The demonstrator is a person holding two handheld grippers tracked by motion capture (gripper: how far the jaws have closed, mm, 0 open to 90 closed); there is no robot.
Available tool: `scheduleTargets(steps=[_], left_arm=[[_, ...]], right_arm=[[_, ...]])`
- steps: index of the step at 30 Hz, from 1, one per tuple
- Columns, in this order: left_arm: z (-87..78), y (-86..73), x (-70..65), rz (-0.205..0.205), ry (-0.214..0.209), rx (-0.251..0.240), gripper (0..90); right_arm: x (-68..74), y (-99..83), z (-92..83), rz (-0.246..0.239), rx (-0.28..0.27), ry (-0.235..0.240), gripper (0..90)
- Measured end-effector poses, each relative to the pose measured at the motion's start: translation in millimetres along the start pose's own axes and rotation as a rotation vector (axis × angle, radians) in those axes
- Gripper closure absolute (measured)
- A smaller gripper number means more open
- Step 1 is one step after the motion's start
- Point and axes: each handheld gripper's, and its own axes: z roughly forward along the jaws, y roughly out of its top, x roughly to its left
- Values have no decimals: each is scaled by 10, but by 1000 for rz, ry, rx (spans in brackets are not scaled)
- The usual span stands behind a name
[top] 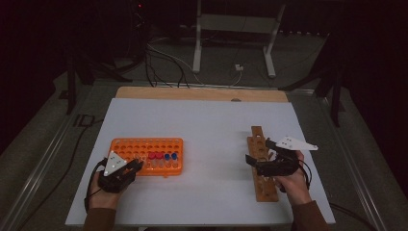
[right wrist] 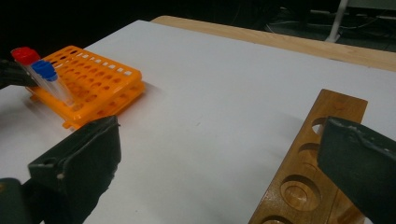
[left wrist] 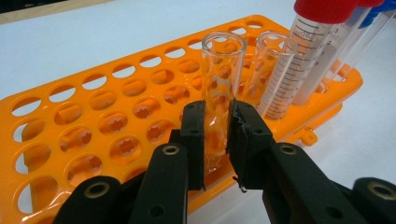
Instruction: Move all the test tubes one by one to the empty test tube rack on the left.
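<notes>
jaws of the left gripper pinch a clear glass tube standing in the orange rack; right gripper gapes wide.

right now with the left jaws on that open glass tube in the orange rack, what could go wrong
The left gripper pinches the clear uncapped glass tube low; squeezing harder might crack it. Lifted at a tilt, it could knock the second clear open tube beside it, or drag the orange plastic tube rack along.
</notes>
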Motion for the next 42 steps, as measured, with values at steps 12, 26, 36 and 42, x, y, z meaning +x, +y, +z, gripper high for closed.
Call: scheduleTargets(steps=[12,26,36,42], left_arm=[[-24,-39,30,-47,-15,-8,688],[-321,61,37,-119,-31,-232,401],[-377,131,-3,-157,23,-314,166],[-390,125,9,-163,52,-320,32]], right_arm=[[-6,-76,-33,-14,-20,-10,1],[-33,-170,-127,-27,-90,-32,1],[-65,-284,-201,-38,-150,-37,0],[-70,-345,-207,-40,-151,-45,0]])
